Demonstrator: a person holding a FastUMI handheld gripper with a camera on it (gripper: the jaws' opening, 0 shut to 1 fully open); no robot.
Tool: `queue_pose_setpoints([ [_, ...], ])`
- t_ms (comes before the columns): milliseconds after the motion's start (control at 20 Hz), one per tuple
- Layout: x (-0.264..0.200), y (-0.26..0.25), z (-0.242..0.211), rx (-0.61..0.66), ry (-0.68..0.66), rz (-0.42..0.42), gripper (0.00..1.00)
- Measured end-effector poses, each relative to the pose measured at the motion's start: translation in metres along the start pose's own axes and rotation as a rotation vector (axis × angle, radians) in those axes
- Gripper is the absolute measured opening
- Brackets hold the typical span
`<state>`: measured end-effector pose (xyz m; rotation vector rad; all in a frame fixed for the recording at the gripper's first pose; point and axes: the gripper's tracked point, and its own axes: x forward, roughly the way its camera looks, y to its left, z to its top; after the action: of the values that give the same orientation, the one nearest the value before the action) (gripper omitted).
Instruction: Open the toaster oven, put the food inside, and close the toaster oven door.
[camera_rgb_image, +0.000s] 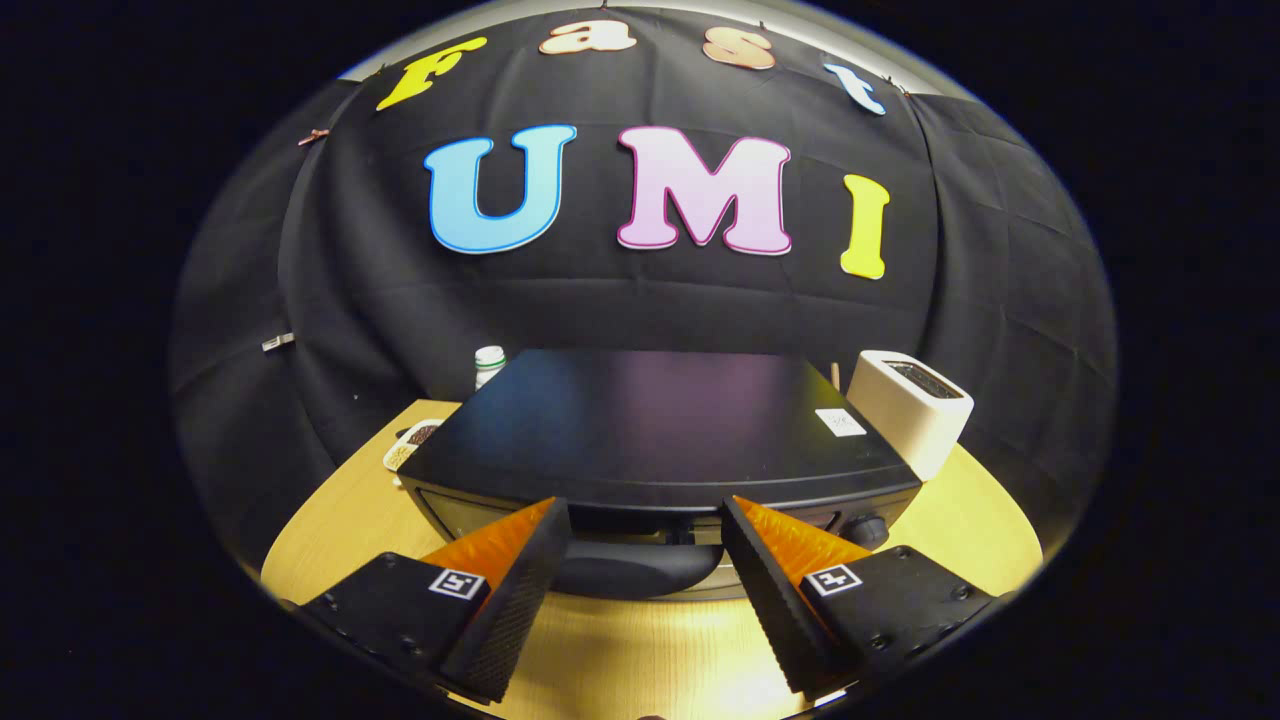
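Observation:
A black toaster oven (650, 420) stands on the wooden table (960, 520), seen from above its front edge. Its dark door handle (635, 568) runs along the top of the front, with the door up against the body. My gripper (645, 520) is open, its fingertips level with the oven's front top edge. The handle lies in the gap between the two fingers (520, 590), touching neither. A control knob (868, 530) sits on the oven's front, to the right of the handle. The food is hidden from me.
A white pop-up toaster (912, 405) stands behind the oven's right corner. A small white bottle (489, 365) stands behind its left corner, and a white dish (410, 445) with dark and pale bits lies on the table to the oven's left.

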<state>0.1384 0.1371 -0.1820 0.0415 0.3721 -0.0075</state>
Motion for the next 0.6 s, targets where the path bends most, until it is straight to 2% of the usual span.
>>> queue_pose_setpoints([
  [600,-0.035,0.003,-0.025,-0.026,0.063,0.017,0.99],
])
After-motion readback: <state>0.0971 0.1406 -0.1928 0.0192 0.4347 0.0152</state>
